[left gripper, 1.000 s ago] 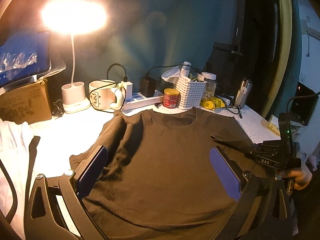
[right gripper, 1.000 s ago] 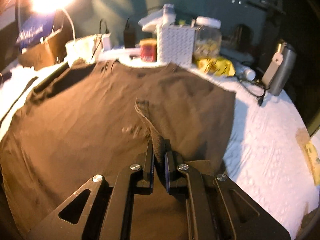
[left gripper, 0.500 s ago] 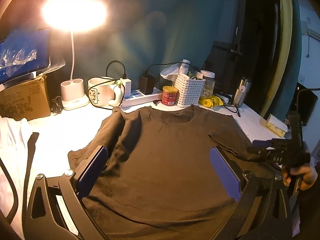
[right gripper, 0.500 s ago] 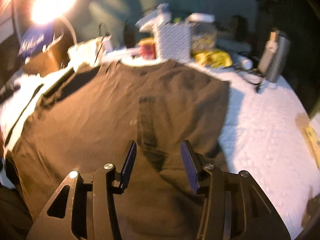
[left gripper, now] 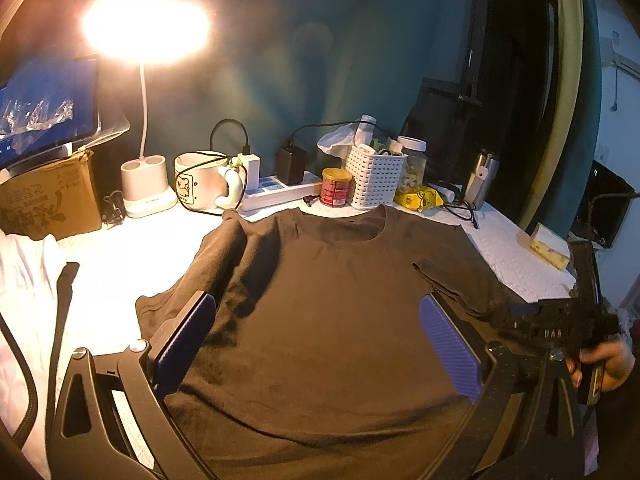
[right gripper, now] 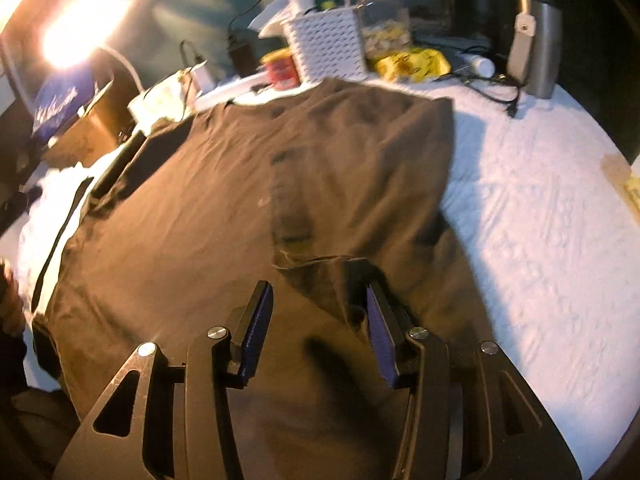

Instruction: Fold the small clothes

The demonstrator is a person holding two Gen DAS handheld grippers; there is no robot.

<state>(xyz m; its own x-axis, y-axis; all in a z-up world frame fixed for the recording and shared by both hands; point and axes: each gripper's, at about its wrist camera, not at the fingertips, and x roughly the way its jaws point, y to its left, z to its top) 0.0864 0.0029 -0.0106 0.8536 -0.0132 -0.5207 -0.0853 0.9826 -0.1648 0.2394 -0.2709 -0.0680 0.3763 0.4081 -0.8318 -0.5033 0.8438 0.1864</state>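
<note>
Lying flat, brown t-shirt point(left gripper: 320, 320), collar toward basket point(left gripper: 374, 176), both grippers' fingers point(right gripper: 256, 320) parted, empty.

A dark teal wall point(left gripper: 320, 60) is seen behind the tabletop point(left gripper: 132, 256), which is covered with a white textured cloth. The scene is lit by 1 glaring desk lamp point(left gripper: 146, 26) on a white base at the back left. A cardboard box point(left gripper: 48, 200) is placed beside it, with a screen point(left gripper: 44, 108) above. At the right, a dark doorway point(left gripper: 516, 80) and a pale yellow-green frame point(left gripper: 564, 80) are visible.
</note>
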